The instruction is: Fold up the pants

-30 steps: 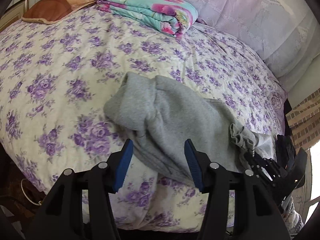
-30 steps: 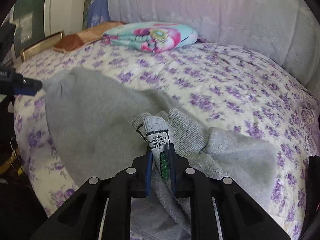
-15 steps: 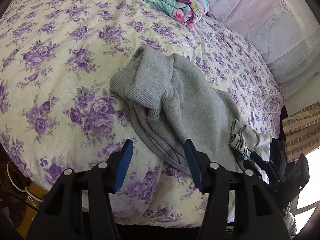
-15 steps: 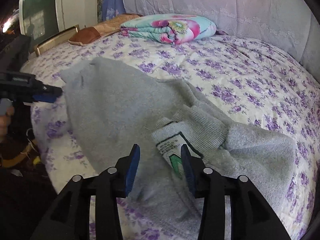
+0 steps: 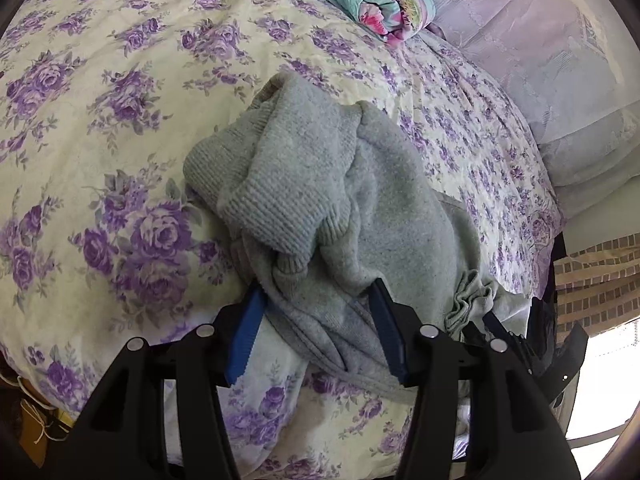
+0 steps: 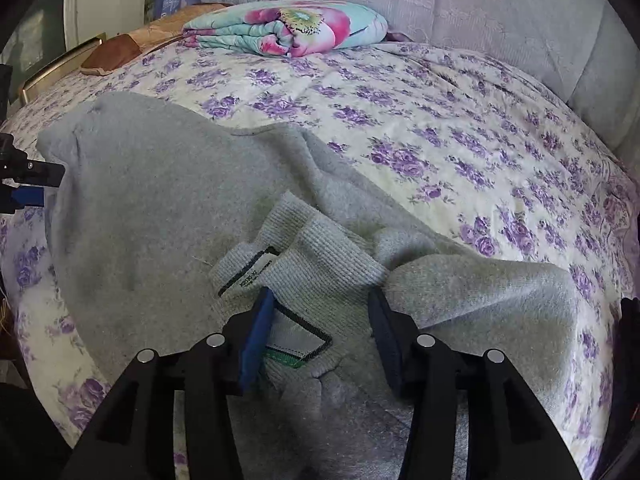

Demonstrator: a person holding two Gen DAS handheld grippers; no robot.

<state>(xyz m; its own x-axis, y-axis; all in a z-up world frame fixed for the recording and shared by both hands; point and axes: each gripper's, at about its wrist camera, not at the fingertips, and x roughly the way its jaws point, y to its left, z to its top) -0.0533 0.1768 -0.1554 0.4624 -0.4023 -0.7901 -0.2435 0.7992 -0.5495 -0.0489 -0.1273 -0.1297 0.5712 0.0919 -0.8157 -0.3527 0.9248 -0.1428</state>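
Observation:
Grey sweatpants (image 5: 360, 208) lie crumpled near the front edge of the bed, ribbed cuffs (image 5: 280, 184) bunched on top. My left gripper (image 5: 316, 320) is open, its blue pads straddling the pants' near edge. In the right wrist view the pants (image 6: 160, 208) spread leftward, and the ribbed waistband with its sewn label (image 6: 296, 280) lies between the pads of my open right gripper (image 6: 320, 320). The right gripper also shows at the lower right of the left wrist view (image 5: 500, 332), by the waistband. The left gripper shows at the left edge of the right wrist view (image 6: 28, 184).
The bed has a cream cover with purple flowers (image 5: 120, 120). A folded floral quilt (image 6: 288, 28) and a brown pillow (image 6: 116, 52) lie at the head. A pale lilac padded wall (image 6: 440, 4) runs behind. The bed's front edge (image 5: 320, 420) drops off just below the pants.
My right gripper opened and let go of the waistband, which now lies on the bed. My left gripper moved down and forward onto the pants' near edge.

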